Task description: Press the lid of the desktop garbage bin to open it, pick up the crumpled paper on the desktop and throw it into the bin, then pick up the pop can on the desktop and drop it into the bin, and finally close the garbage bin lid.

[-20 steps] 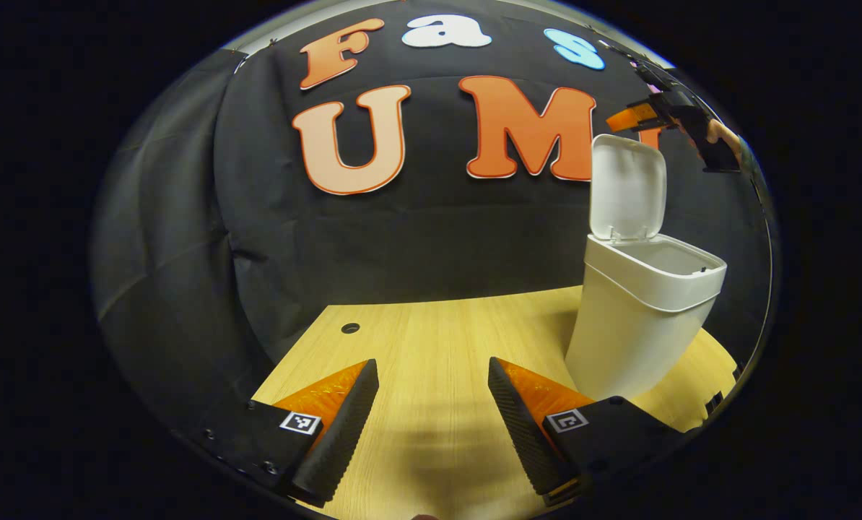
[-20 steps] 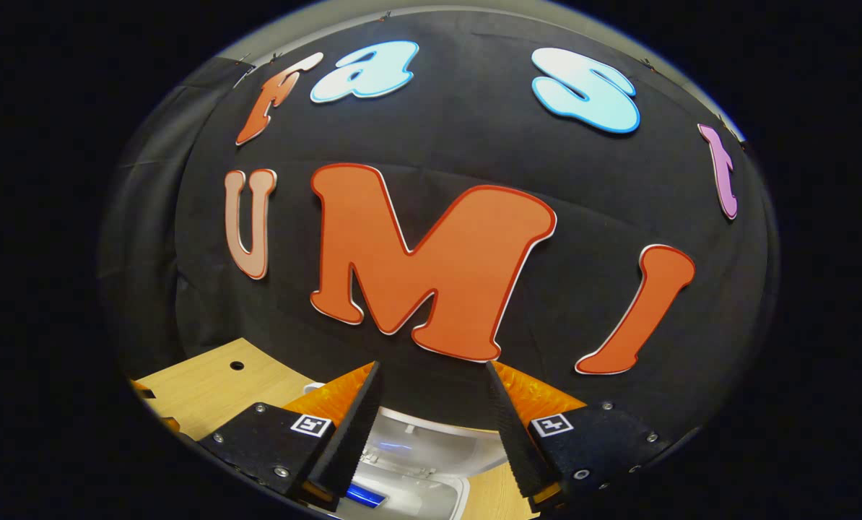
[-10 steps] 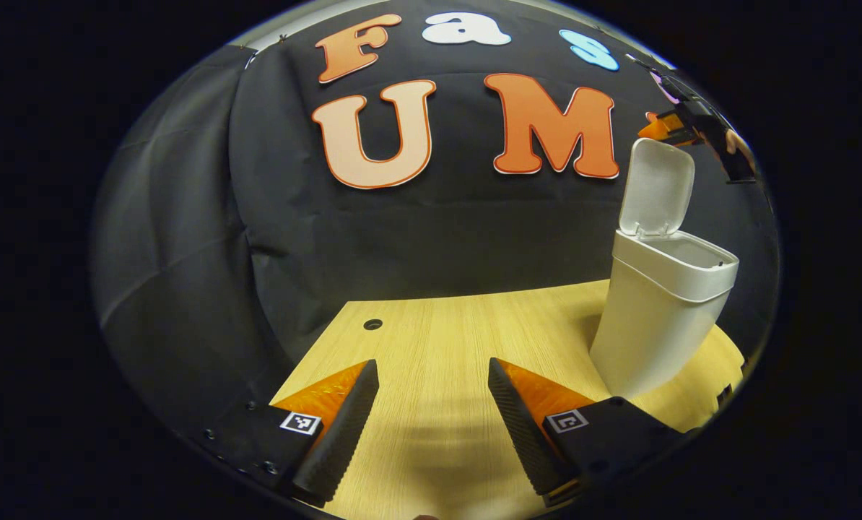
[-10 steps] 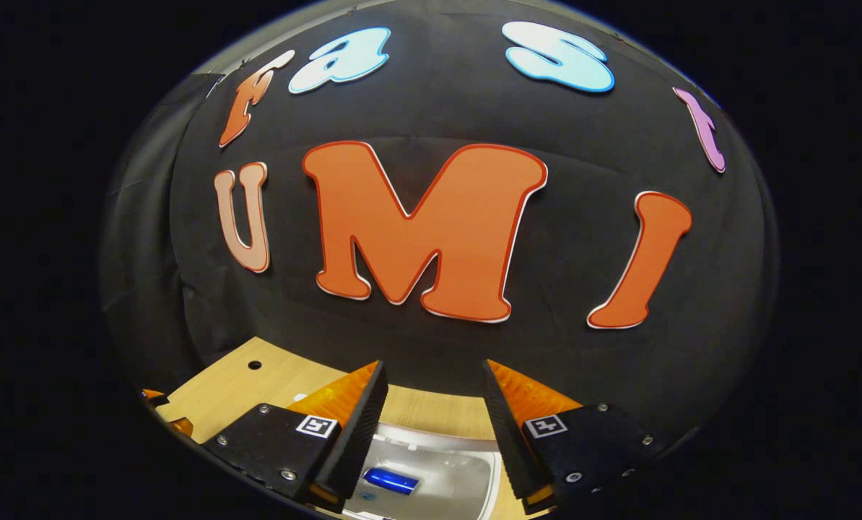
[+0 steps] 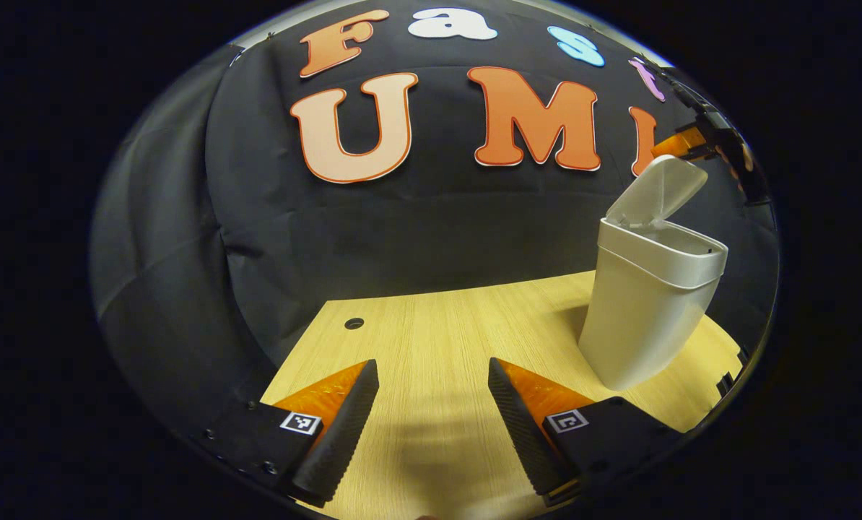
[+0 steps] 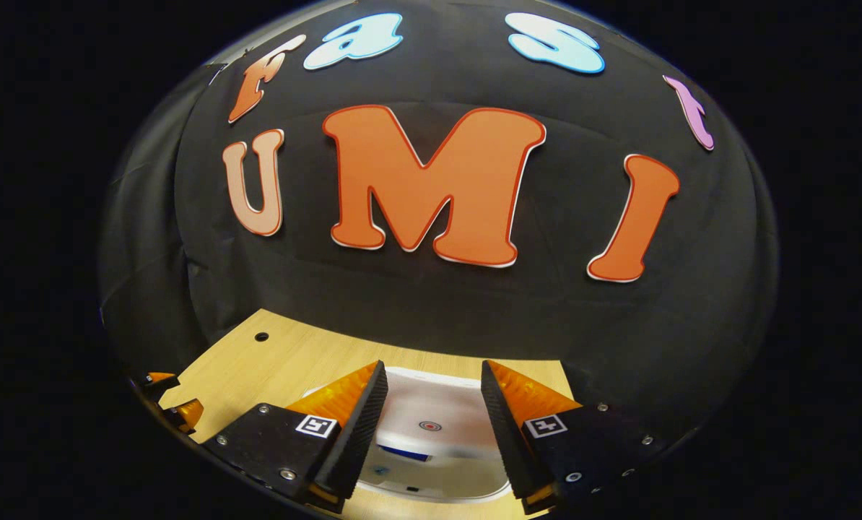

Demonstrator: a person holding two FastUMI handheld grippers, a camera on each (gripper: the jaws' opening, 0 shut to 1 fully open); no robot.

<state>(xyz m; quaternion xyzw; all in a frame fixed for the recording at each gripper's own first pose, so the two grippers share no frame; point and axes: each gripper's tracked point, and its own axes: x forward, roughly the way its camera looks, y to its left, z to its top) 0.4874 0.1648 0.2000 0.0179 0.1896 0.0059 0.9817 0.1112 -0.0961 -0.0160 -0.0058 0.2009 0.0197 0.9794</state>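
The white desktop bin [image 5: 651,310] stands on the wooden table [image 5: 431,339], to the right of my left gripper [image 5: 431,426], which hovers open and empty above the tabletop. The bin's lid [image 5: 658,191] leans about halfway down over the mouth. The right gripper [image 5: 684,143] is at the lid's raised edge; whether they touch is unclear. In the right gripper view, my right gripper [image 6: 431,426] is open, and the white lid [image 6: 431,401] with a small red ring lies just beneath its fingers. A blue sliver [image 6: 406,453] shows under the lid's edge.
The booth's black cloth wall [image 5: 416,224] rises right behind the table. A small round hole [image 5: 354,323] sits near the table's far left corner. The left gripper [image 6: 167,397] pokes in at the lower left of the right gripper view.
The lid has swung from upright to about halfway down. The right gripper has come down and forward over it, so the lid's top now hides most of the bin's inside.
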